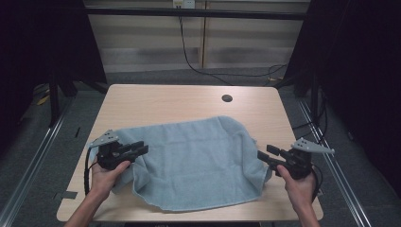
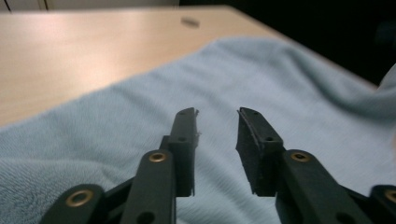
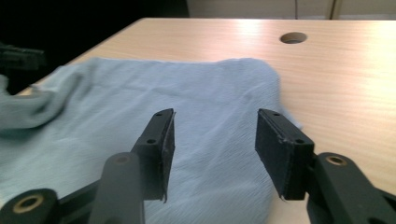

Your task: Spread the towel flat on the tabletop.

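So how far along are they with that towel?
Early on, I would guess. The light blue towel is spread on the table, rumpled at both ends. The left claw and right claw are at those ends, open, gripping nothing. Any smoothing or folding is left.

A recording lab: black curtains [image 1: 42, 42] at nine and three o'clock, a bare wooden table [image 1: 165, 101] (cable hole [image 1: 227, 98] at twelve), floor rails [image 1: 33, 161].

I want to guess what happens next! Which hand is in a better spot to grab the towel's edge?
Probably the right. The right tongs hang open at the towel's right edge; the left tongs, also open, point over its middle.
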Demonstrator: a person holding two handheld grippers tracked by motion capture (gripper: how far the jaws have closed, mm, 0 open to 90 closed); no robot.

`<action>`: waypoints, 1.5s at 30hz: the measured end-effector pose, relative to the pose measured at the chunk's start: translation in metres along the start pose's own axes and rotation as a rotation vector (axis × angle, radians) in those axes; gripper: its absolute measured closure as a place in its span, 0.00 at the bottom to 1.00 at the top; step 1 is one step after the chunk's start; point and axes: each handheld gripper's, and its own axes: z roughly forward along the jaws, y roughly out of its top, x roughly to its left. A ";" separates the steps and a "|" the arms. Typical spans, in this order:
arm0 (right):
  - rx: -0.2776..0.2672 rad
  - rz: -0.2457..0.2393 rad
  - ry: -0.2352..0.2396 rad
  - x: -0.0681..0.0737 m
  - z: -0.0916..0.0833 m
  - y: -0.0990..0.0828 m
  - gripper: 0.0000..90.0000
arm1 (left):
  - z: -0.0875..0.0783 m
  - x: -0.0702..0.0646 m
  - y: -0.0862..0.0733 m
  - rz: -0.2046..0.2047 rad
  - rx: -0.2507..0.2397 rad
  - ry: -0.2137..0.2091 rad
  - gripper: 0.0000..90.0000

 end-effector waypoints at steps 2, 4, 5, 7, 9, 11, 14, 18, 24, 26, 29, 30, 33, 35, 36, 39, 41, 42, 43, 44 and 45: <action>0.028 0.005 -0.010 -0.009 0.014 0.003 0.55 | 0.011 0.004 -0.011 -0.009 0.064 -0.003 0.78; 0.084 0.008 -0.020 -0.018 0.032 0.000 0.55 | 0.023 0.004 -0.025 0.008 0.162 -0.006 0.79; 0.105 0.021 -0.023 -0.022 0.040 -0.002 0.54 | 0.026 0.003 -0.032 0.013 0.202 -0.010 0.79; 0.128 0.041 -0.026 -0.028 0.054 -0.009 0.52 | 0.031 0.002 -0.041 0.021 0.253 -0.037 0.78; 0.176 0.028 -0.048 -0.033 0.065 -0.015 0.49 | 0.030 0.000 -0.041 0.014 0.258 -0.041 0.77; 0.225 0.023 -0.049 -0.038 0.077 -0.018 0.48 | 0.029 -0.002 -0.041 0.019 0.260 -0.040 0.76; 0.243 0.026 -0.049 -0.039 0.082 -0.020 0.62 | 0.029 -0.005 -0.040 0.033 0.267 -0.051 0.76; 0.204 -0.043 -0.036 -0.026 0.081 -0.014 0.91 | 0.031 -0.009 -0.041 0.042 0.271 -0.061 0.76; 0.111 -0.087 0.091 0.010 0.085 0.001 0.94 | 0.029 -0.017 -0.040 0.048 0.263 -0.085 0.74; 0.121 -0.121 0.134 0.026 0.095 0.001 0.94 | 0.025 -0.021 -0.036 0.047 0.235 -0.077 0.72; 0.204 -0.177 0.213 0.057 0.127 -0.014 0.92 | 0.015 -0.024 -0.023 0.062 0.162 -0.070 0.68; 0.204 -0.177 0.213 0.057 0.127 -0.014 0.92 | 0.012 -0.026 -0.018 0.057 0.134 -0.072 0.68; 0.301 -0.236 0.247 0.077 0.151 -0.030 0.89 | 0.009 -0.028 -0.008 0.058 0.094 -0.086 0.67; 0.326 -0.259 0.263 0.085 0.157 -0.035 0.79 | 0.014 -0.029 -0.008 0.075 0.111 -0.094 0.67; 0.325 -0.269 0.265 0.088 0.155 -0.033 0.76 | 0.018 -0.029 -0.011 0.082 0.131 -0.091 0.66; 0.228 -0.232 0.258 0.083 0.132 -0.016 0.62 | 0.031 -0.025 -0.022 0.117 0.215 -0.055 0.68; 0.205 -0.220 0.248 0.079 0.124 -0.010 0.61 | 0.035 -0.017 -0.026 0.089 0.234 -0.049 0.68; 0.180 -0.206 0.235 0.074 0.115 -0.006 0.60 | 0.036 -0.014 -0.028 0.071 0.238 -0.043 0.68; 0.155 -0.190 0.225 0.068 0.106 -0.001 0.60 | 0.037 -0.011 -0.030 0.056 0.245 -0.040 0.68; 0.113 -0.158 0.189 0.055 0.091 0.004 0.60 | 0.038 -0.008 -0.031 0.053 0.256 -0.035 0.68; 0.113 -0.158 0.189 0.055 0.091 0.004 0.60 | 0.039 -0.007 -0.033 0.051 0.266 -0.029 0.68</action>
